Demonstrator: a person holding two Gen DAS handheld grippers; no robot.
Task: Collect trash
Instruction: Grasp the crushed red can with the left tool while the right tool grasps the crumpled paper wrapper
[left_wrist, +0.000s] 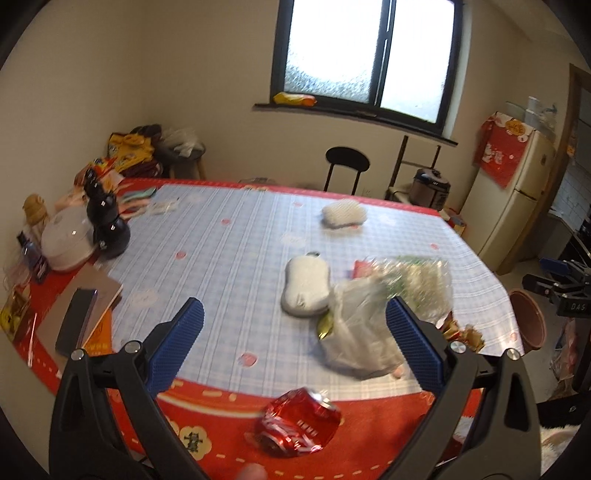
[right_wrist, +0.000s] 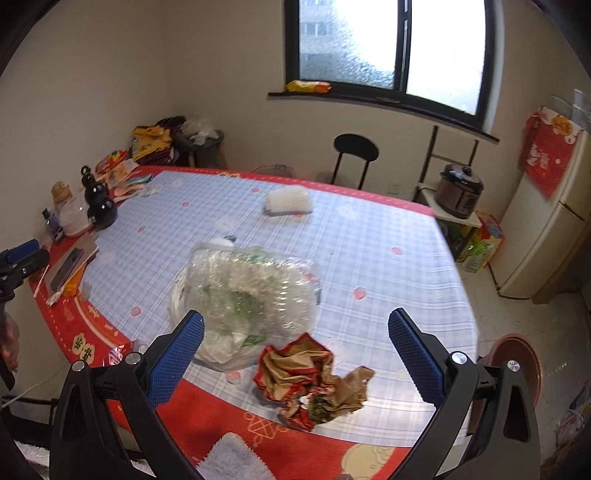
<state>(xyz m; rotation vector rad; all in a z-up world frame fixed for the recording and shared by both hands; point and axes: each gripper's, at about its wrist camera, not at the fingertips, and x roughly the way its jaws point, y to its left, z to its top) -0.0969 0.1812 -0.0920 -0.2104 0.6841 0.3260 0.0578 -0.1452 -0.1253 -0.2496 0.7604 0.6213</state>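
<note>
A: Left gripper (left_wrist: 294, 314) is hanging over the near edge of the table (left_wrist: 229, 258), fingers spread wide, gripping nothing.

B: And the trash?

A: A crushed red can (left_wrist: 298, 424) is lying on the red border, low between the two fingers, nearer the camera than the blue pads (left_wrist: 177, 350). Nothing is touching it.

B: What is sitting past the tips?

A: A white plastic bag (left_wrist: 360, 332) is lying just inside the right finger, partly behind its pad. Beyond that tip a clear bubbly wrap (left_wrist: 421, 284) is showing, blurred. A white pad (left_wrist: 306, 286) is resting between the tips, farther out, touching the bag.

B: Right side?

A: Right gripper (right_wrist: 295, 325) is gaping wide too, empty. A crumpled red-and-brown wrapper (right_wrist: 310, 380) is lying between its fingers, a bit nearer than the tips, apart from both.

B: The clear wrap again?

A: Yes, the wrap (right_wrist: 255, 291) is piled just past the left fingertip, its edge running behind that pad, and the wrapper is touching its near side.

B: Anything beyond the right finger?

A: A brown basin (right_wrist: 517, 365) is standing on the floor outside it, off the table's corner. Far ahead another white pad (right_wrist: 288, 201) is lying alone on the check cloth.
</note>
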